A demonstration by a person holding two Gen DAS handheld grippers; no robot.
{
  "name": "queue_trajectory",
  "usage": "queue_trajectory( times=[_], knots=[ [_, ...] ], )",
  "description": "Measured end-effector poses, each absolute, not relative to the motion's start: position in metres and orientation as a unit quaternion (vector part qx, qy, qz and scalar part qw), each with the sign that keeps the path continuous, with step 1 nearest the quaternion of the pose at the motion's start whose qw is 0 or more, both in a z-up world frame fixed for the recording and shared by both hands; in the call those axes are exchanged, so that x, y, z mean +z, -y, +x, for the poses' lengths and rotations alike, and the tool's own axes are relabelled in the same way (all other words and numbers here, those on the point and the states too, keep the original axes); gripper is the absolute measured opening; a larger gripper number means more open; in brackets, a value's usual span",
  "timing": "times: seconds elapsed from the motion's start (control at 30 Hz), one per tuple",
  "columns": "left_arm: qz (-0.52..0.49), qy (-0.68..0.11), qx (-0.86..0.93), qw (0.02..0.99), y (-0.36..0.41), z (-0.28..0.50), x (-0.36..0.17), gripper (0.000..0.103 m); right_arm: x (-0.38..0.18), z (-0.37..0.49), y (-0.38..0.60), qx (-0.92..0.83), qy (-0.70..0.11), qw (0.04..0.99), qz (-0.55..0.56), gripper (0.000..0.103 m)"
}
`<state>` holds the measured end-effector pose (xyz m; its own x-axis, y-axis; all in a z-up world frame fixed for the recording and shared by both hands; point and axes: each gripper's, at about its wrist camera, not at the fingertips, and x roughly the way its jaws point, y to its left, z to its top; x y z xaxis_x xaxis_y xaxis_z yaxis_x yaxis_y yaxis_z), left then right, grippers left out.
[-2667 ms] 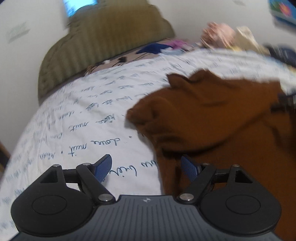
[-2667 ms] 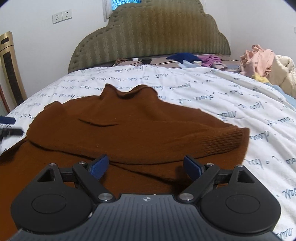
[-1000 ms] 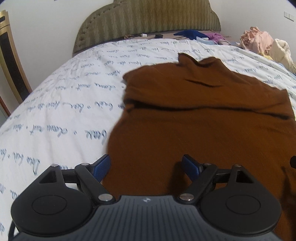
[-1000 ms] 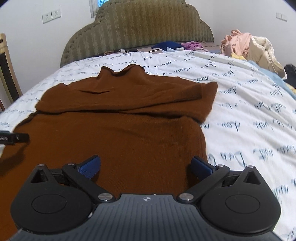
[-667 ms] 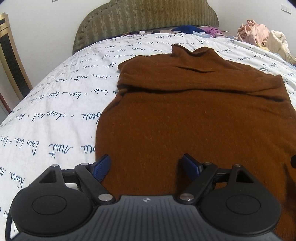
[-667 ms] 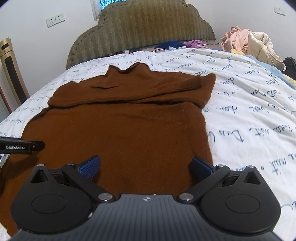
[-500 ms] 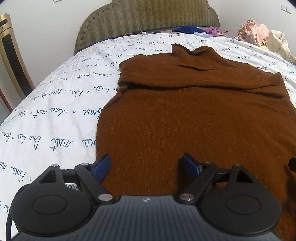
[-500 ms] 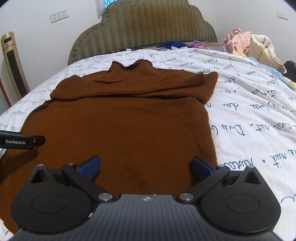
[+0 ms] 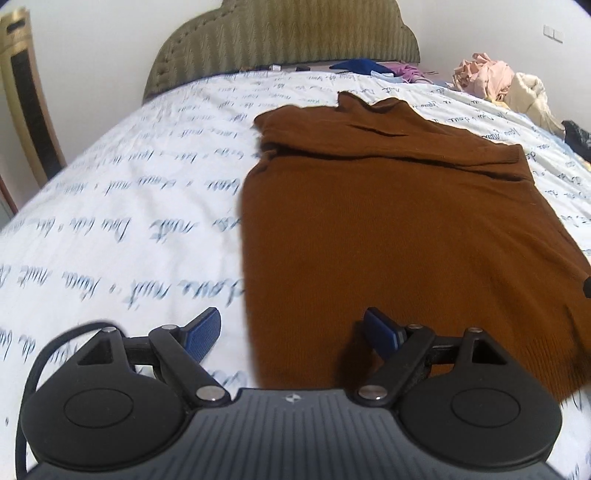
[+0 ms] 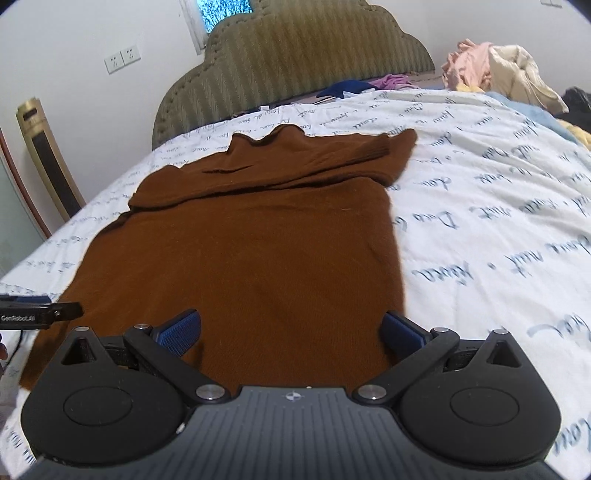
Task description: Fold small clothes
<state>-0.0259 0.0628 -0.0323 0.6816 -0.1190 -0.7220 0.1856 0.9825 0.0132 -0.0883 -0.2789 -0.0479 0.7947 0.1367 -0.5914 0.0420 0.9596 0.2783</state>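
Brown sweater (image 10: 251,251) covers the bedspread (image 10: 498,206); clothes pile (image 10: 495,74) sits far right.

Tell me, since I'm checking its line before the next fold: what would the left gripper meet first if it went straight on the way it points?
Most likely the brown sweater: the open left gripper points down at its near left edge, with nothing between; depth is unclear.

A wide bed (image 10: 498,206) fills the room under a white cover with blue handwriting; an olive padded headboard (image 10: 295,70) stands against a white wall (image 10: 92,33) with two sockets (image 10: 122,58); a small window (image 10: 225,9) glows blue above; a gold tower (image 10: 48,158) stands left.
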Motion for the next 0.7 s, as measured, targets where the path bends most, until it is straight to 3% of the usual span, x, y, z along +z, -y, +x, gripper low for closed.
queue_trajectory(
  times=[0.37, 0.57, 0.63, 0.67, 0.7],
  knots=[
    [-0.045, -0.438, -0.199, 0.876, -0.093, -0.037, -0.038, 0.085, -0.061, -0.13, 0.308, 0.097, -0.346, 0.9, 0.248, 0.101],
    [-0.087, -0.431, -0.233, 0.868, -0.077, -0.042, -0.046, 0.084, -0.069, -0.123, 0.293, 0.165, -0.341, 0.875, 0.303, 0.083],
    [-0.093, -0.426, -0.236, 0.869, -0.07, -0.039, -0.047, 0.082, -0.071, -0.114, 0.292, 0.161, -0.342, 0.872, 0.312, 0.06],
    [-0.093, -0.425, -0.231, 0.87, -0.07, -0.038, -0.047, 0.069, -0.073, -0.11, 0.292, 0.16, -0.344, 0.869, 0.317, 0.052],
    [-0.092, -0.425, -0.223, 0.872, -0.069, -0.037, -0.047, 0.059, -0.076, -0.106, 0.293, 0.155, -0.349, 0.866, 0.323, 0.032]
  ],
)
